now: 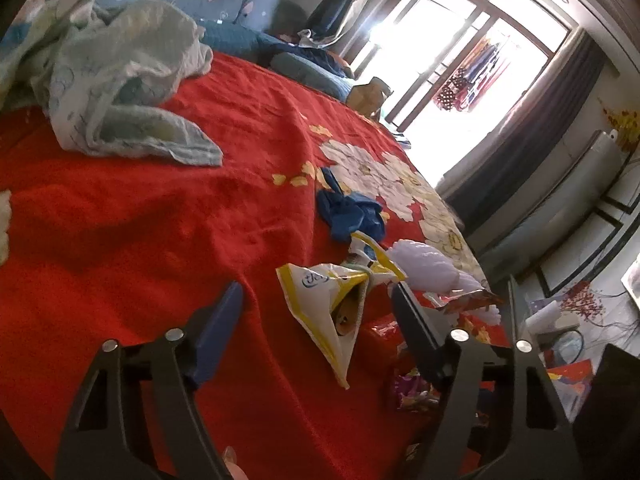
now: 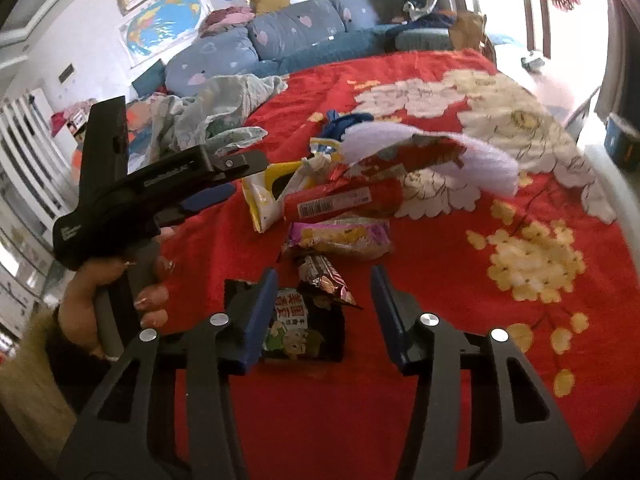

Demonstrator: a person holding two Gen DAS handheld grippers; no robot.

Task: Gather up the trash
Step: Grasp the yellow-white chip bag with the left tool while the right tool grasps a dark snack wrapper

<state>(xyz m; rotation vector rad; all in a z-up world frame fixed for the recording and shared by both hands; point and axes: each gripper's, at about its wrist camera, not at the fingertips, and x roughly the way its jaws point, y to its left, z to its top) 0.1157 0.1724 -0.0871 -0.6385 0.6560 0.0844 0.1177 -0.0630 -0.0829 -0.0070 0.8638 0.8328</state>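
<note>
Trash lies in a heap on the red flowered bedspread (image 1: pixel 140 220). A yellow-and-white wrapper (image 1: pixel 328 312) sits between the fingers of my open left gripper (image 1: pixel 320 304), untouched by the pads. Beyond it are a blue crumpled glove (image 1: pixel 352 212) and white foam netting (image 1: pixel 424 268). In the right wrist view my right gripper (image 2: pixel 324 300) stands open over a dark snack bag (image 2: pixel 304 328) and a brown wrapper (image 2: pixel 324 280). Its pads press on nothing. Further off lie a purple-and-yellow packet (image 2: pixel 340 236) and a red wrapper (image 2: pixel 340 200). The left gripper (image 2: pixel 240 176) reaches toward the yellow wrapper (image 2: pixel 264 196).
A crumpled pale blue-green blanket (image 1: pixel 112 80) lies at the back left of the bed, with blue pillows (image 2: pixel 280 28) behind it. A person's hand (image 2: pixel 120 300) holds the left gripper's handle. The bed's edge drops off at the right, toward a bright window (image 1: pixel 460 40).
</note>
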